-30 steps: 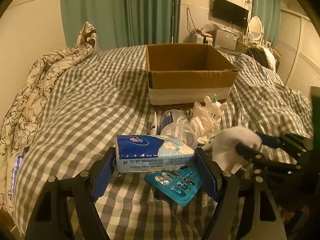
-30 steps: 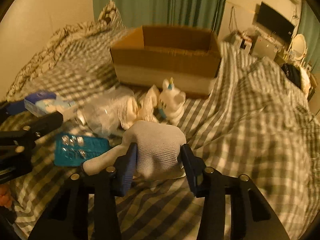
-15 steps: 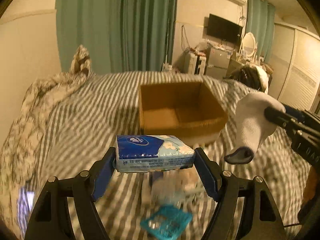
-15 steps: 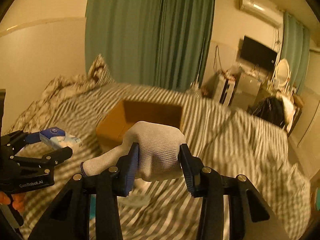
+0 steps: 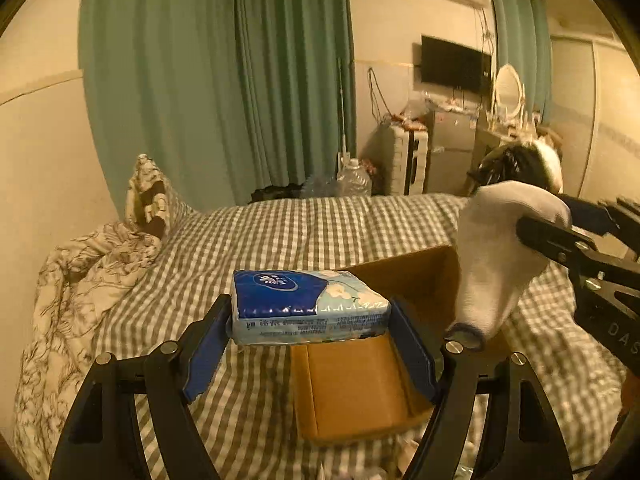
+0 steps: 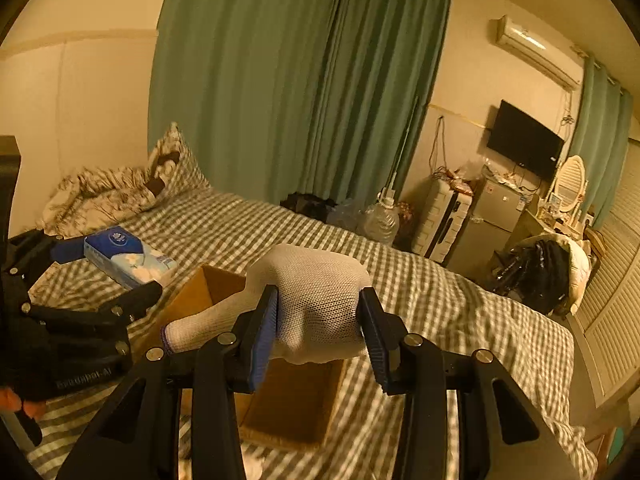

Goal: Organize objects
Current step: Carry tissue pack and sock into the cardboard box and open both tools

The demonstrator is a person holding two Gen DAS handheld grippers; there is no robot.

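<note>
My left gripper (image 5: 310, 330) is shut on a blue and white tissue pack (image 5: 304, 306) and holds it in the air over the near left part of an open cardboard box (image 5: 352, 384). My right gripper (image 6: 318, 334) is shut on a white sock (image 6: 316, 300) and holds it above the same box (image 6: 292, 400). In the left wrist view the sock (image 5: 500, 248) hangs at the right, over the box's right side. In the right wrist view the tissue pack (image 6: 128, 258) shows at the left. The box looks empty inside.
The box sits on a bed with a grey checked cover (image 5: 280, 232). A floral quilt and pillow (image 5: 100, 248) lie at the left. Green curtains (image 6: 300, 80), a water jug (image 6: 380, 218), a cabinet and a TV stand beyond the bed.
Both grippers have risen from the bed and moved forward with the tissue pack and the sock, and now hang over the box. The loose items on the bed have dropped out of view.
</note>
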